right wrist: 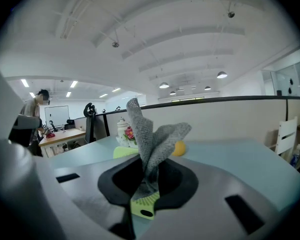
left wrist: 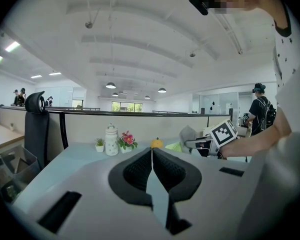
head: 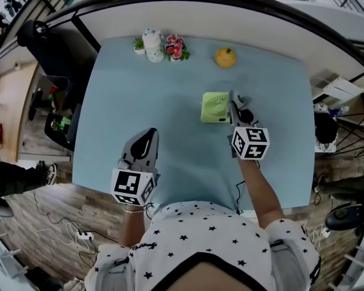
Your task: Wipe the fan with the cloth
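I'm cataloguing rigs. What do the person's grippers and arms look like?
The left gripper and right gripper are grey with black textured jaw pads; each carries a white cube of black square markers. The person wears a white short-sleeved shirt with black stars.

We see bright, even light in all three views, with no hard glare. It comes from above: round lamps [left wrist: 110,85] and strip lights [left wrist: 12,46] on the white ceiling, and the far windows [left wrist: 122,106] glow too. Shadows on the table [head: 139,102] are faint and soft. Both gripper views are round fisheye pictures with black corners, and straight lines bow toward the edges. In the head view the partition [head: 242,20] curves. Near the lens, the left gripper [left wrist: 151,151] looks soft; the cloth [right wrist: 150,134] is sharper.
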`<state>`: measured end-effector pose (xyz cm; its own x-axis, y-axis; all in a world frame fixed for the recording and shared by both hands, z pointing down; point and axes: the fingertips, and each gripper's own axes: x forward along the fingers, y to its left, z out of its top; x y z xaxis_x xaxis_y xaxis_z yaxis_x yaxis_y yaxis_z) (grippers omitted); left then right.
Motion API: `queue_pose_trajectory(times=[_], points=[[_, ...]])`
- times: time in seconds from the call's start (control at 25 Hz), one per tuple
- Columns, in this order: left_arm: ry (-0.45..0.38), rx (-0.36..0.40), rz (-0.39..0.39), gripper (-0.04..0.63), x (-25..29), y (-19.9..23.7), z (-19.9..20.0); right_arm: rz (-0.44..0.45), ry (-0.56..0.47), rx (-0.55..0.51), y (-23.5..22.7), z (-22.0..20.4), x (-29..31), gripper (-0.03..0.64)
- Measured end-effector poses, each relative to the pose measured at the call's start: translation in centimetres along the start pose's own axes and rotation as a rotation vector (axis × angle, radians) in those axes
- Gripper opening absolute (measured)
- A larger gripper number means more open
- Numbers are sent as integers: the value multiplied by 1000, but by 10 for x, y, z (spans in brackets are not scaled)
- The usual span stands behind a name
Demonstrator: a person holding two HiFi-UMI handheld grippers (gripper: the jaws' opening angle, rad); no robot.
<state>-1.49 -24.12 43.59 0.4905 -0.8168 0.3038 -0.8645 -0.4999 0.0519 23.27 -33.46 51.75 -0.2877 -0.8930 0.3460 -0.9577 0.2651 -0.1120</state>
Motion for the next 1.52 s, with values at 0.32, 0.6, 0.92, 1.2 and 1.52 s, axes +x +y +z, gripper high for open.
queue_pose_trajectory(times=[0.32,0.6,0.92,1.2,1.52], points=[[-2,1,17,32,-6,3,0,172,68,-95,79,-25,26,35],[5,-6,45,32,-15,12,-4,175,140,-125,88,-51,38,35],[4,1,33,32,-13,7,-3,152,138,-107,77,-50,37,35],[4,9,18,32,-11,1,-1,108,117,-91,53,-41,29,35],[8,17,-2,31,-9,-7,-1,32,98,-67,16,-37,15,35]])
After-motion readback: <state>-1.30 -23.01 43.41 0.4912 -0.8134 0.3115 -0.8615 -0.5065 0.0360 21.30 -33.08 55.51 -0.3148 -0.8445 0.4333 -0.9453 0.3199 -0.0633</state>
